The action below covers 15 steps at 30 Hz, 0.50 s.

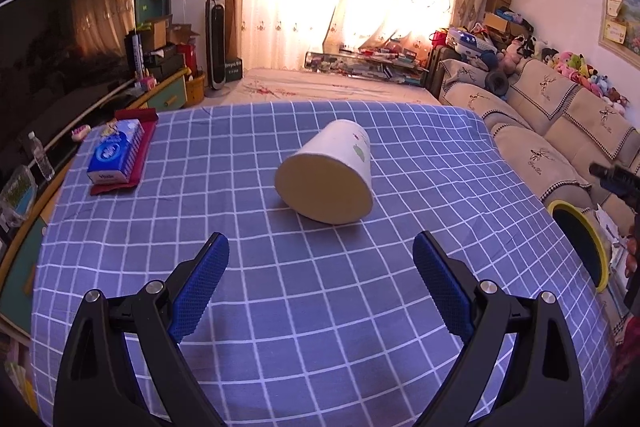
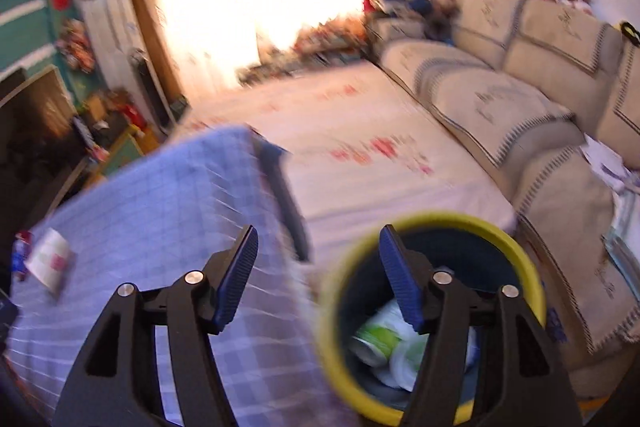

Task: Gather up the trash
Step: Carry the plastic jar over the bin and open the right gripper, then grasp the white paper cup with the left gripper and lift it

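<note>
Jaws apart on both grippers, paper cup [image 1: 326, 173] toppled, bin [image 2: 434, 315] holding trash

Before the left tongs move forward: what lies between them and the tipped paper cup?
Only bare checked tablecloth between the open left tongs and the paper cup, in the left wrist view.

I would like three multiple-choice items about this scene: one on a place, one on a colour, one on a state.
1. Where is the bin?
A. on the table
B. beside the table, by the sofa
C. under the TV

2. What colour is the bin's rim?
A. yellow
B. red
C. white

3. How is the paper cup on the checked cloth?
A. upright
B. crushed flat
C. lying on its side

Answers: 1 B, it stands below the table edge; 2 A, the ring is yellow; 3 C, its round end faces the open left claw.
</note>
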Tool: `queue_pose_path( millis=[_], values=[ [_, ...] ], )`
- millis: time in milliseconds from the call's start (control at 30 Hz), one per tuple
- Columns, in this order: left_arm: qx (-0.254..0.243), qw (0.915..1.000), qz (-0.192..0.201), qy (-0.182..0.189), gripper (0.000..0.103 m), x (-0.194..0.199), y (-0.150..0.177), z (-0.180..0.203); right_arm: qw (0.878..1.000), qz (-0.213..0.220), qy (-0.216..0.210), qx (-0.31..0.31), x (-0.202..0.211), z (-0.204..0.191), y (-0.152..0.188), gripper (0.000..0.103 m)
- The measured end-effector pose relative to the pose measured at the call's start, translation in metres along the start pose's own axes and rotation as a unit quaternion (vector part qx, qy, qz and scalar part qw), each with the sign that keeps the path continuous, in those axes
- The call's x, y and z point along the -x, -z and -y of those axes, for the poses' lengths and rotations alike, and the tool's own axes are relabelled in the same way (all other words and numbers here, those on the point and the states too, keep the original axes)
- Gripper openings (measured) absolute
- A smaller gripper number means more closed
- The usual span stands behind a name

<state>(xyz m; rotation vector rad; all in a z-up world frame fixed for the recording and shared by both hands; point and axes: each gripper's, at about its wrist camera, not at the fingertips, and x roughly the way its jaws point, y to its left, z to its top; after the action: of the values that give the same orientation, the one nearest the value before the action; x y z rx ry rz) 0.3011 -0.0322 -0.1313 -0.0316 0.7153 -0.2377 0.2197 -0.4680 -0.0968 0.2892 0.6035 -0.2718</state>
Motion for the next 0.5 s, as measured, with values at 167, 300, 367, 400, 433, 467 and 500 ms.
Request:
queue_pose_path(
  millis=[167,300,367,400,433,467,500],
  values=[
    [0.002,0.9997,-0.025,0.007,0.092,-0.017,-0.013,0.011,0.999,0.021,-0.017,0.027,-0.001,-0.034,0.003,0.062],
    [-0.015,0.9983,-0.056,0.007,0.076,-0.047,-0.026,0.027,0.999,0.008,-0.023,0.022,-0.007,-0.033,0.007,0.063],
    [-0.016,0.9978,-0.065,0.006,0.066,-0.060,-0.030,0.033,1.000,0.010,-0.028,0.010,-0.006,-0.026,0.006,0.063],
    [-0.013,0.9977,-0.067,0.006,0.060,-0.064,-0.032,0.035,1.000,0.011,-0.028,0.006,-0.006,-0.023,0.006,0.063],
    [-0.010,0.9976,-0.068,0.005,0.058,-0.069,-0.033,0.036,1.000,0.010,-0.029,0.005,-0.007,-0.022,0.005,0.063],
    [-0.008,0.9976,-0.069,0.000,0.053,-0.075,-0.036,0.037,1.000,0.008,-0.030,0.005,-0.008,-0.022,0.006,0.063],
    [-0.007,0.9976,-0.069,-0.003,0.044,-0.079,-0.038,0.038,0.999,0.006,-0.032,0.005,-0.010,-0.021,0.007,0.063]
  ],
)
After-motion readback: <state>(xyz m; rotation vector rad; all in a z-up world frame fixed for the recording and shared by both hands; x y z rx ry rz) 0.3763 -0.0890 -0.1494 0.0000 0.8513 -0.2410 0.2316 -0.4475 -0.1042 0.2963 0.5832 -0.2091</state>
